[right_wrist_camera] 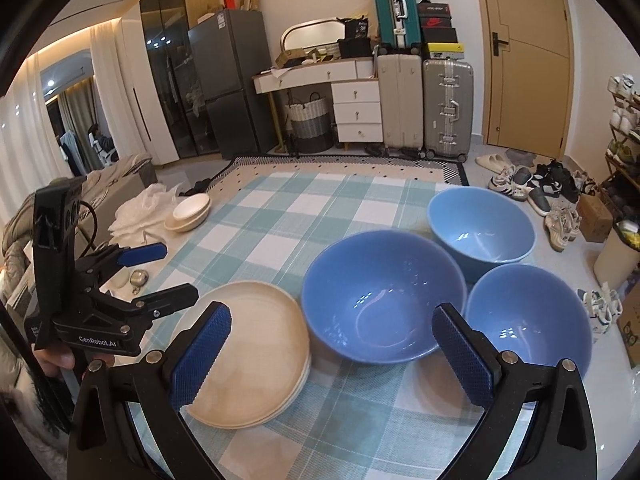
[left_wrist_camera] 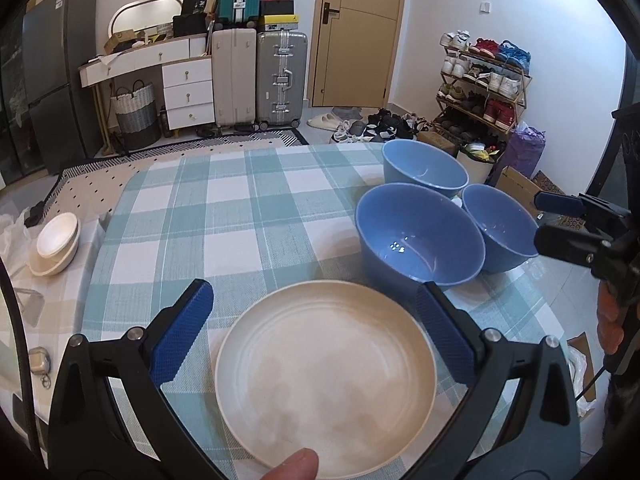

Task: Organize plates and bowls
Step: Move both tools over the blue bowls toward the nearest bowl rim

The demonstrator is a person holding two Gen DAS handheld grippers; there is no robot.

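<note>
Cream plates (right_wrist_camera: 248, 354) sat stacked on the checked tabletop (left_wrist_camera: 256, 216), directly below and between the spread jaws of the left claw (left_wrist_camera: 316, 334), which gripped nothing. Right claw (right_wrist_camera: 334, 354), likewise released and empty, faced the nearest blue bowl (right_wrist_camera: 382, 296), with two more bowls beyond. Left was nearer the plates, right nearer the bowls. Only the right view showed the stack's layered edges, probably three plates. Small white bowls (left_wrist_camera: 56, 246) lay well apart, far left.
</note>
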